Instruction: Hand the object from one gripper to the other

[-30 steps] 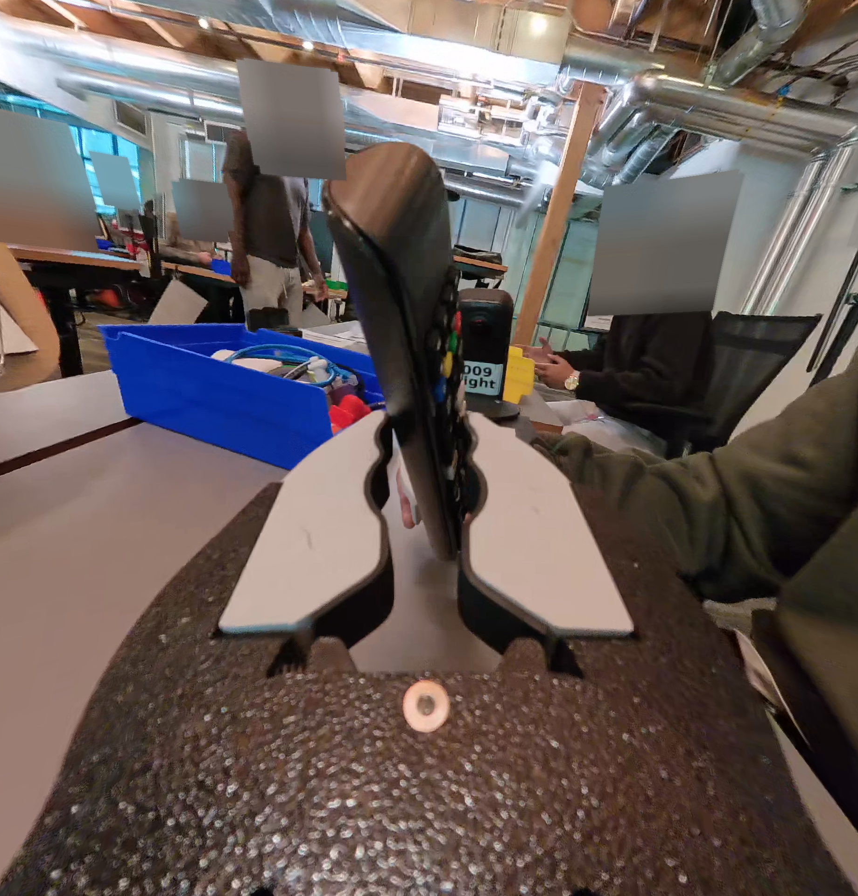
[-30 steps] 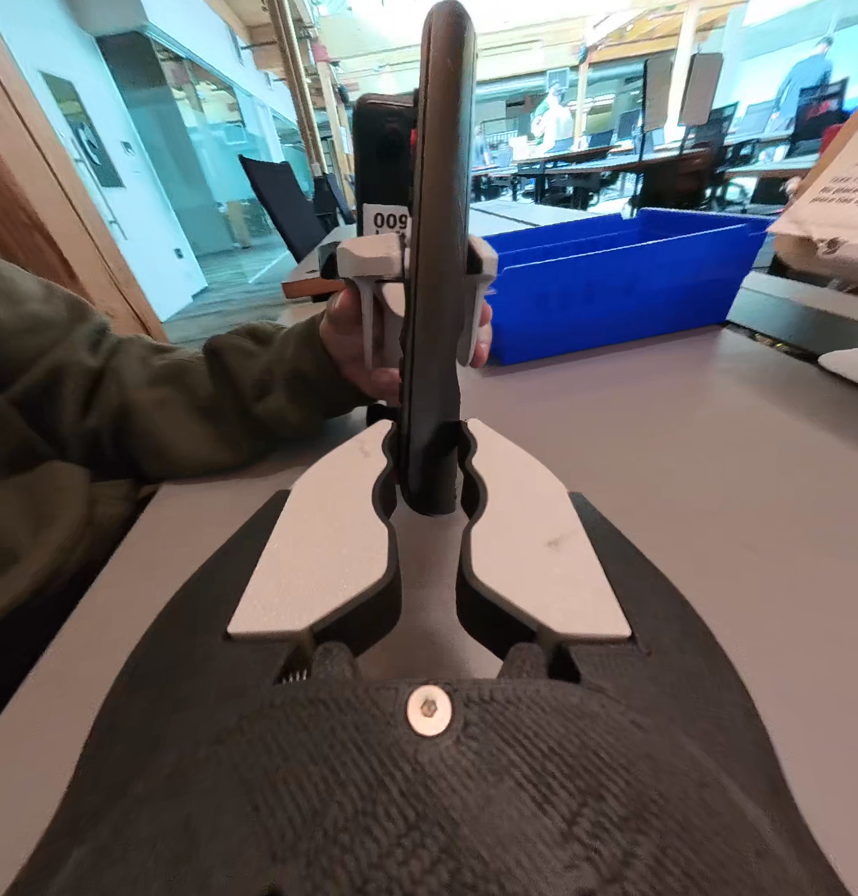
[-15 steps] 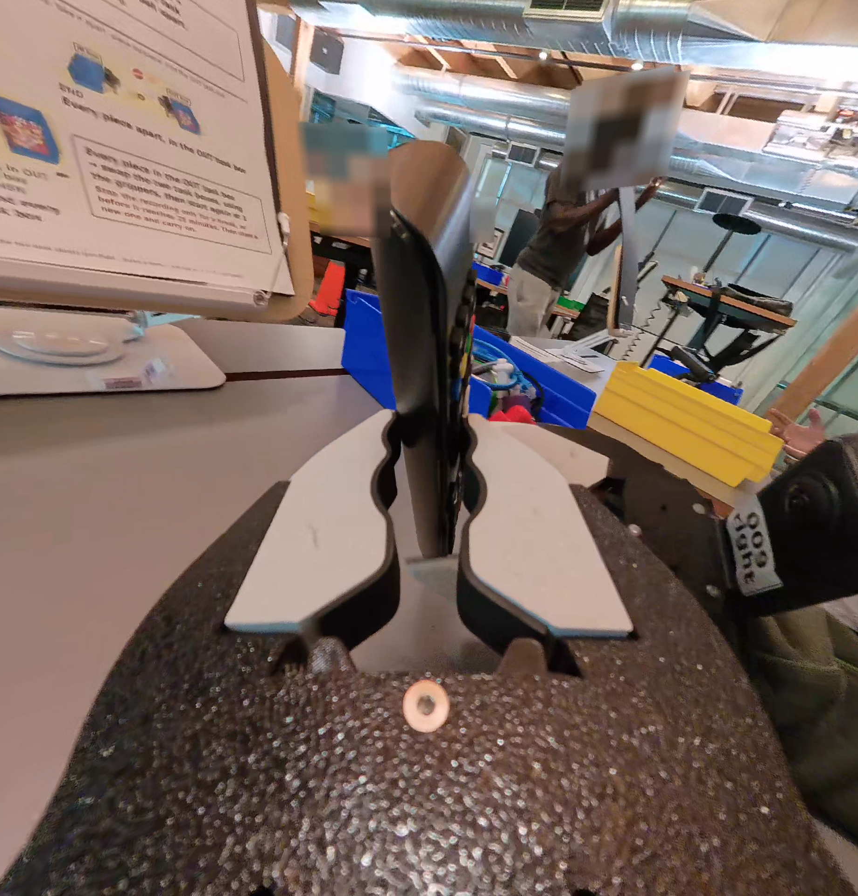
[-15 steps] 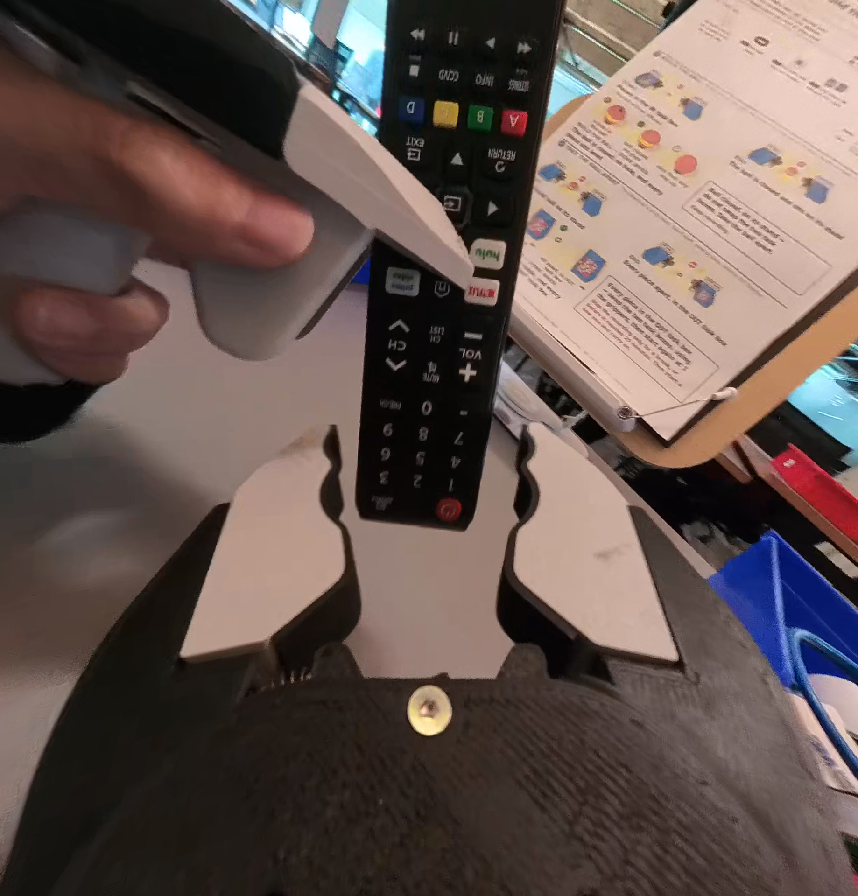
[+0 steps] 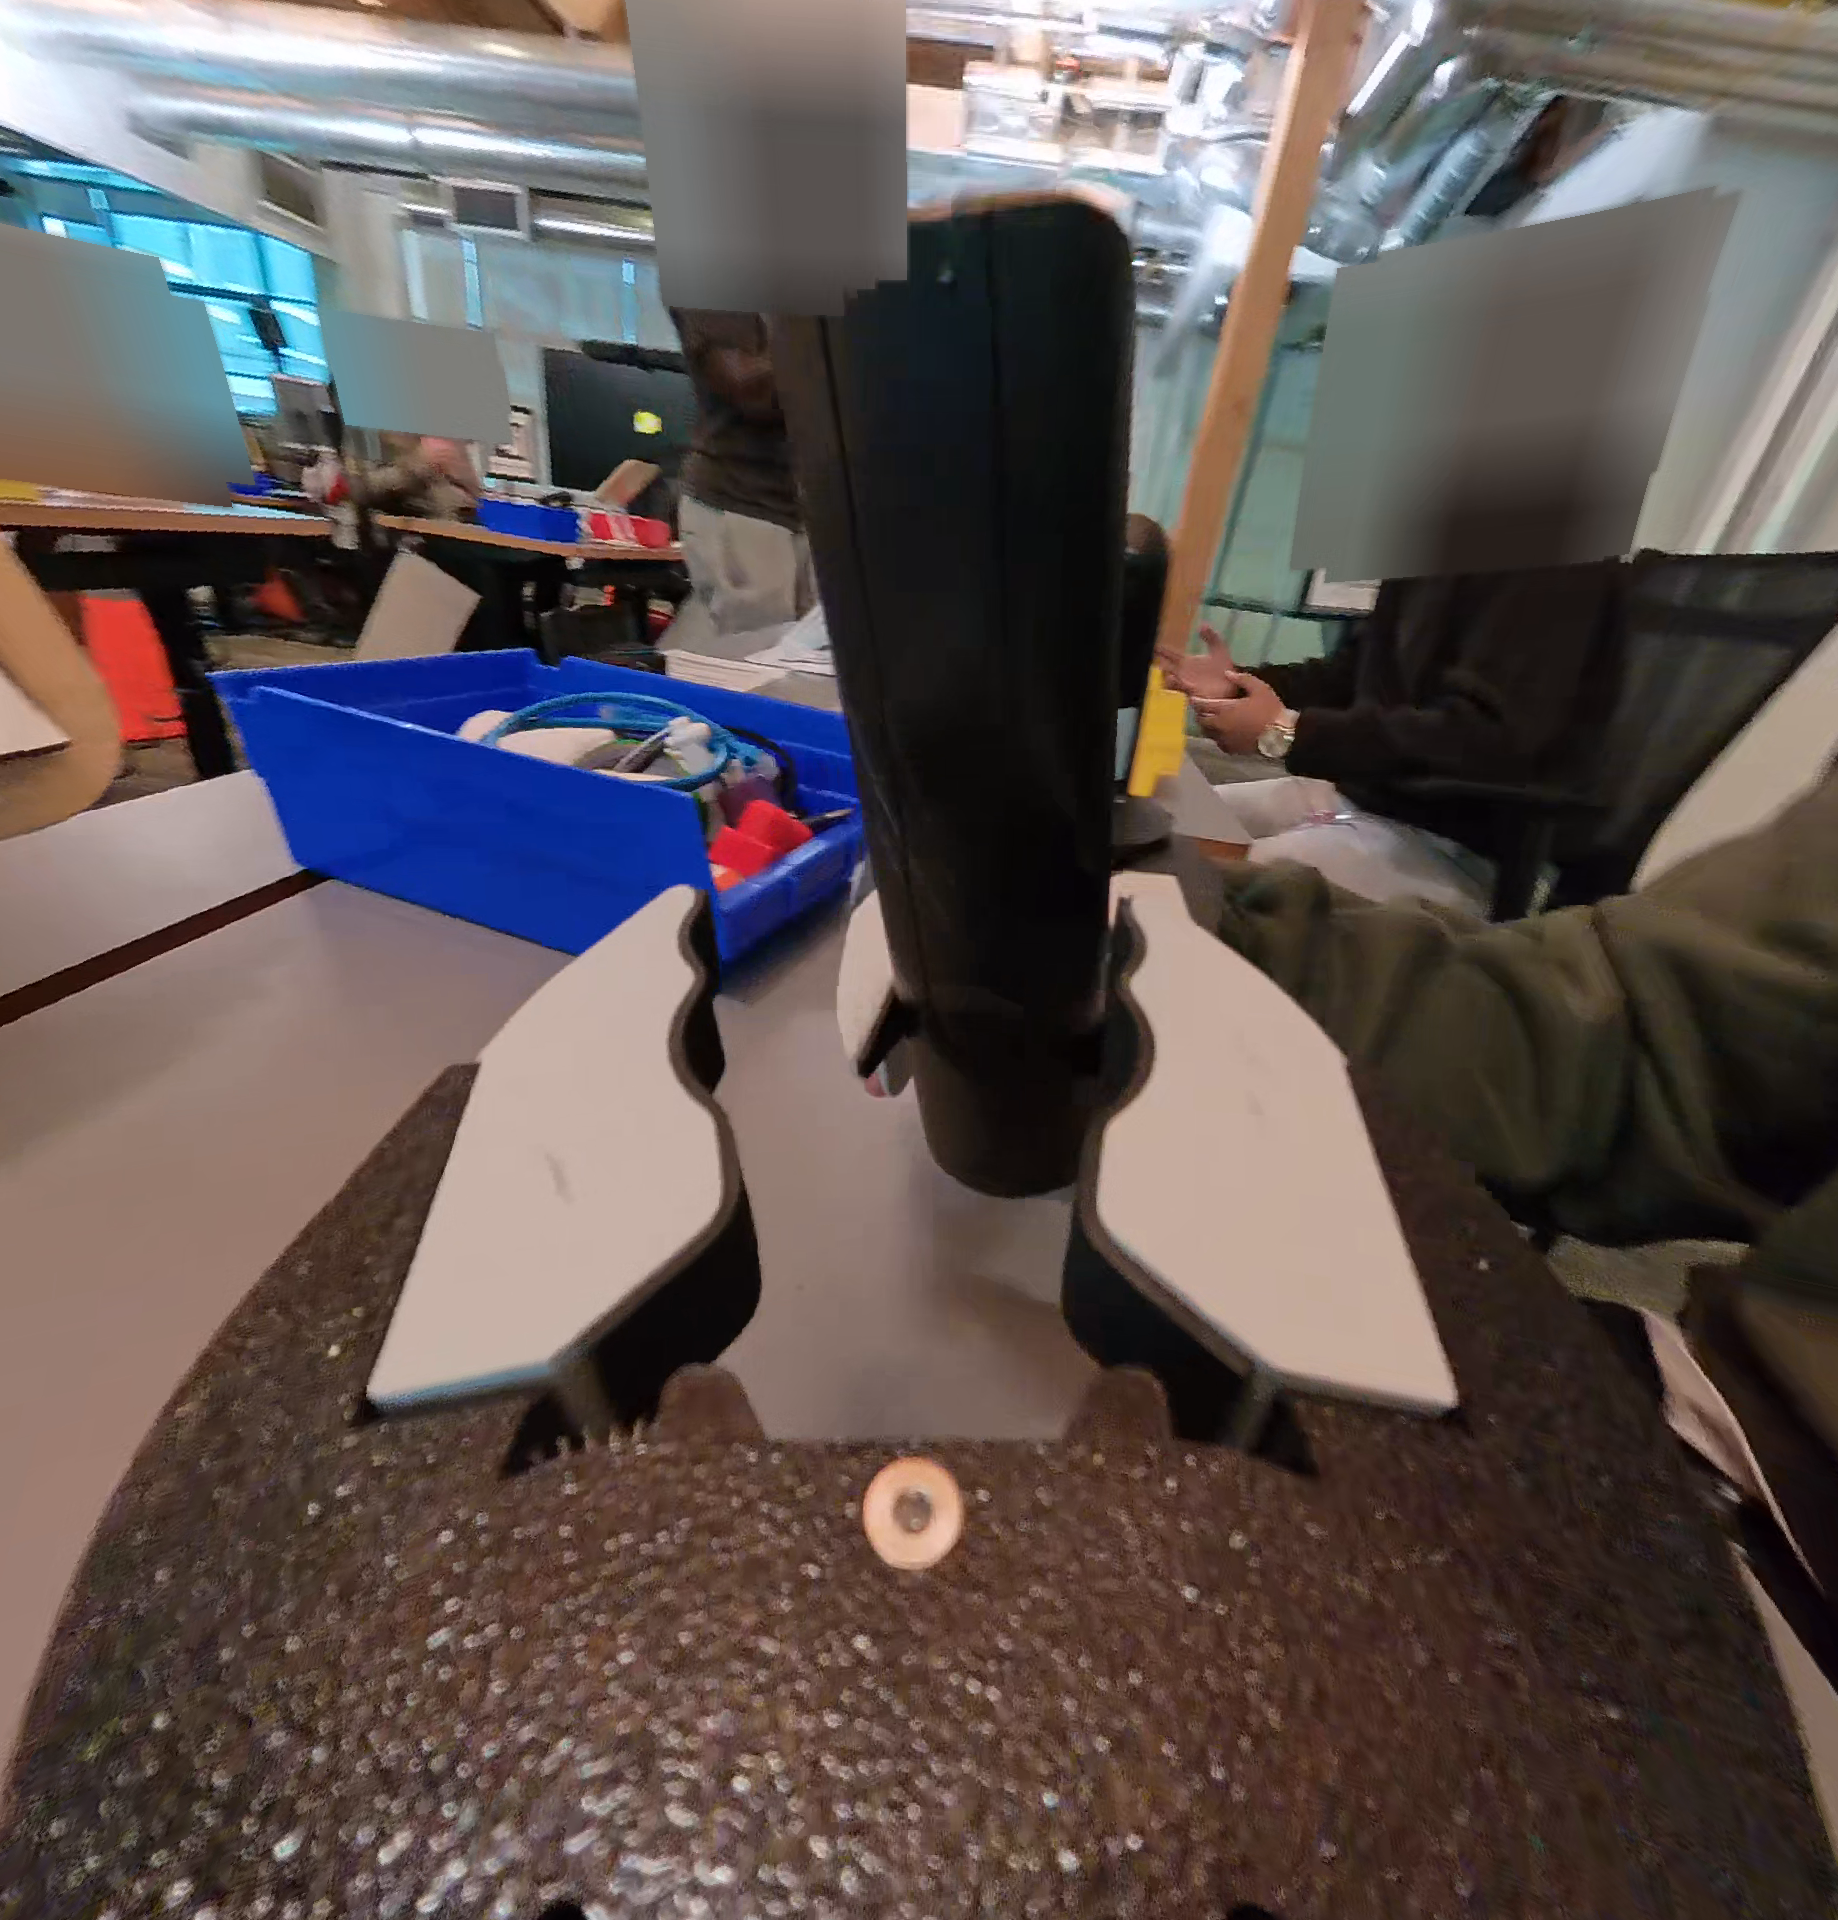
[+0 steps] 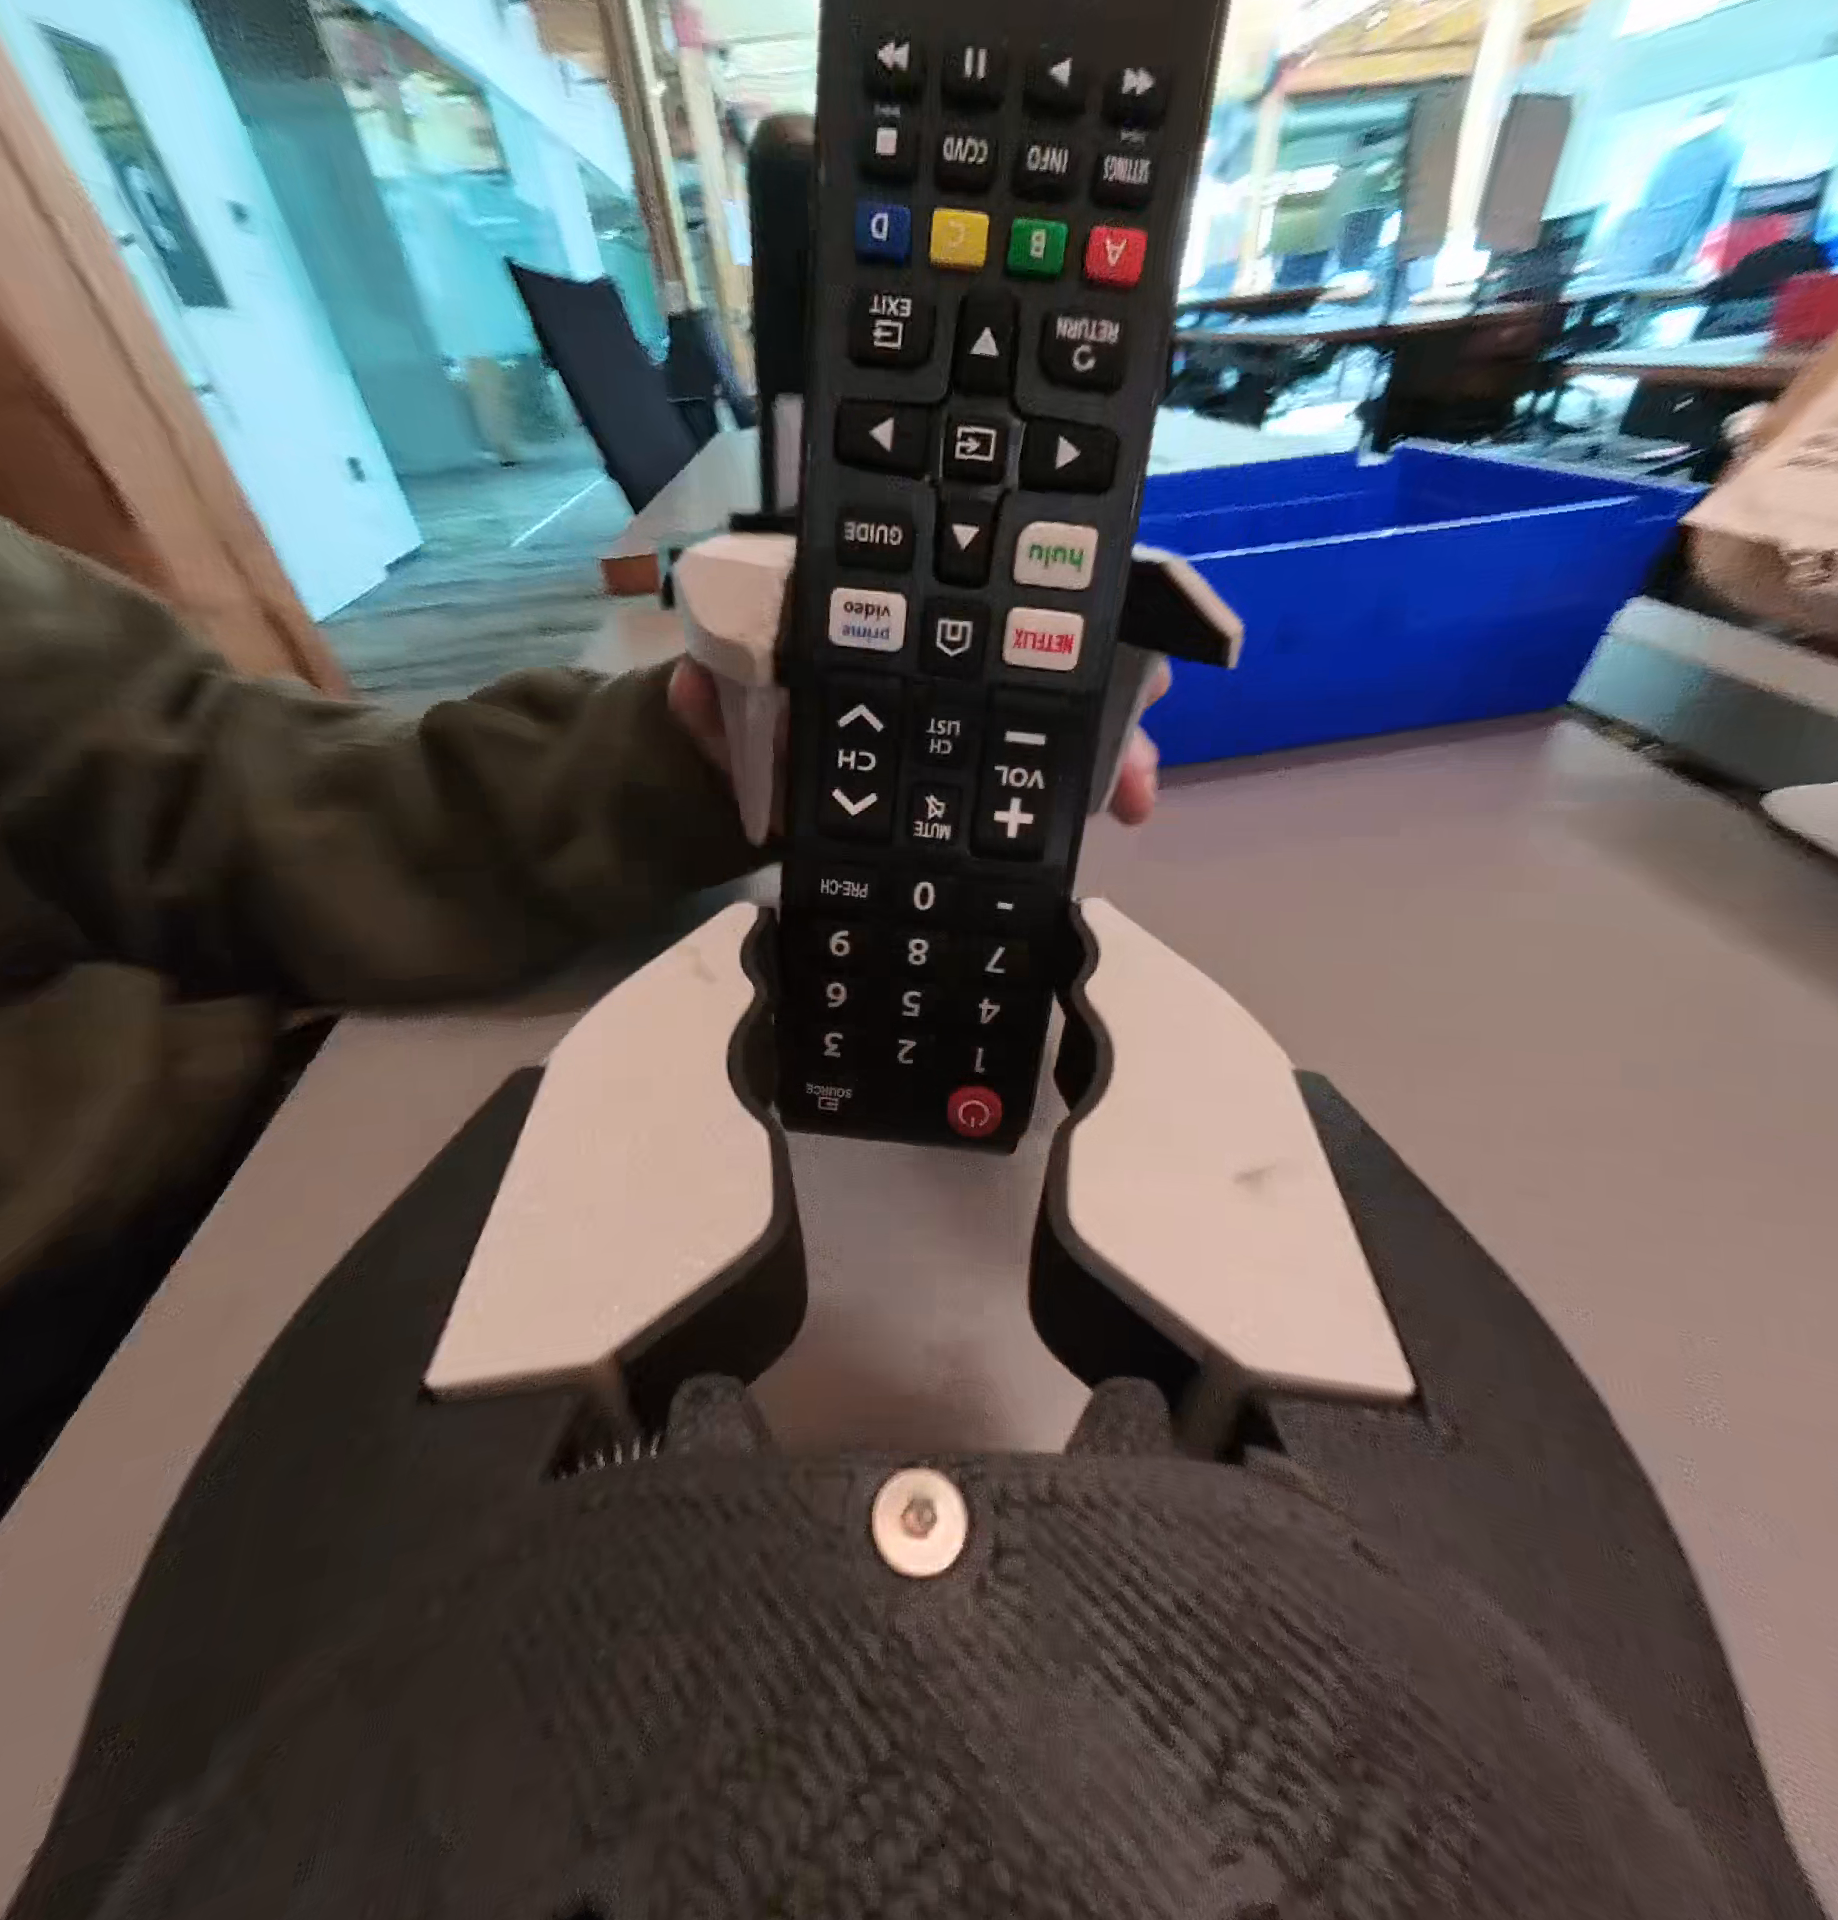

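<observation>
While the right gripper [image 6: 917, 1023] pinched the lower, number-pad end of the black remote control [image 6: 982, 540] between its fingers, the left gripper [image 5: 910, 1003] stood with jaws spread, the remote's plain back between them. Remote: upright, held above the grey table [image 6: 1466, 997]. Beyond: blue bin [image 5: 499, 821] of cables; olive sleeve [image 5: 1580, 1039].

Right gripper [image 6: 915, 997] fingers clamped, left gripper [image 5: 910, 997] fingers spread
</observation>
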{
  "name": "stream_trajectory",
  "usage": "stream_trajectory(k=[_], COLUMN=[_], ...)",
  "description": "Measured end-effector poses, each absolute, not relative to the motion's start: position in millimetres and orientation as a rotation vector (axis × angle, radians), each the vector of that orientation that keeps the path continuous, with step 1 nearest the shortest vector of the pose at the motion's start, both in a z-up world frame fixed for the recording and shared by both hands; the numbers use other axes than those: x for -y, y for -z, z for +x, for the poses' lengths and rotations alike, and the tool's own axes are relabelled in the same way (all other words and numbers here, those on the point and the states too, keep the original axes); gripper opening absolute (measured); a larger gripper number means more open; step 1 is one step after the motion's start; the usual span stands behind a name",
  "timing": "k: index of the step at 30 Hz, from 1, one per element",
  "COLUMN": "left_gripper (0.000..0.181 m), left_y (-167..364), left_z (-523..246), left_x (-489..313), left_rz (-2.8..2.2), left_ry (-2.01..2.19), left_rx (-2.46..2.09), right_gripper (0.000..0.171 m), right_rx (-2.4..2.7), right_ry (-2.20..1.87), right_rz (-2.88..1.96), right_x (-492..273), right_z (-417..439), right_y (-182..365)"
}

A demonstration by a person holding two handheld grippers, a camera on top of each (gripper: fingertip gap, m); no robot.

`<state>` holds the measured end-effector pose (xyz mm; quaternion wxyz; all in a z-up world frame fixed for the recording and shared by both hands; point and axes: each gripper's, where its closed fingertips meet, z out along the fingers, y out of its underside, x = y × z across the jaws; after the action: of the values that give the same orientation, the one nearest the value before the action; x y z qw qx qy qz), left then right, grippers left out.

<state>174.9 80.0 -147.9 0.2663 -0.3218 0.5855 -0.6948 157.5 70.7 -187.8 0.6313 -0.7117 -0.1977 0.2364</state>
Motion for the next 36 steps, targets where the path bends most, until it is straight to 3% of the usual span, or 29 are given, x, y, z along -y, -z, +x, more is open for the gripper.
stream_trajectory(k=[3,4,5,8,12,17,24,25,26,31,34,36], left_gripper=[0.072,0.068,0.049,0.048,0.047,0.047,0.047,0.047,0.047,0.049,0.076,0.084], left_y=[143.8,144.0,142.8,143.7,156.6,159.7,150.1,149.7,149.0,145.1,141.7,141.5], left_z=[169.4,167.8,164.2,170.5,187.7,199.9,202.3,202.8,202.8,198.5,195.1,191.5], left_x=[-73.0,-70.0,-66.2,-67.8,-88.7,-113.6,-117.7,-118.0,-117.6,-100.7,-102.2,-105.6], left_rz=[-0.831,-0.811,-0.761,-0.800,-0.859,-0.795,-0.602,-0.613,-0.613,-0.554,-0.724,-0.863], left_ry=[1.947,1.958,1.970,1.915,1.521,0.954,0.509,0.500,0.501,0.715,1.100,1.408], left_rx=[-1.595,-1.611,-1.631,-1.626,-1.608,-1.551,-1.435,-1.417,-1.404,-1.418,-1.426,-1.428], right_gripper=[0.052,0.052,0.052,0.052,0.070,0.068,0.043,0.024,0.021,0.020,0.020,0.020], right_rx=[0.529,0.528,0.515,0.499,0.369,0.335,0.246,0.280,0.289,0.310,0.250,0.192], right_ry=[-0.580,-0.585,-0.586,-0.545,-0.397,-0.062,0.074,0.083,0.107,-0.023,-0.193,-0.289], right_rz=[-1.673,-1.687,-1.697,-1.697,-1.555,-1.455,-1.415,-1.413,-1.412,-1.333,-1.237,-1.164], right_x=[-67.1,-68.5,-70.3,-72.6,-75.6,-78.1,-92.4,-92.1,-92.0,-80.7,-66.5,-55.3], right_z=[144.2,142.1,142.0,147.9,173.9,190.6,182.6,177.6,176.8,175.7,188.8,202.0], right_y=[197.8,200.0,201.4,202.5,173.6,136.0,125.1,125.9,125.7,116.3,105.2,96.6])
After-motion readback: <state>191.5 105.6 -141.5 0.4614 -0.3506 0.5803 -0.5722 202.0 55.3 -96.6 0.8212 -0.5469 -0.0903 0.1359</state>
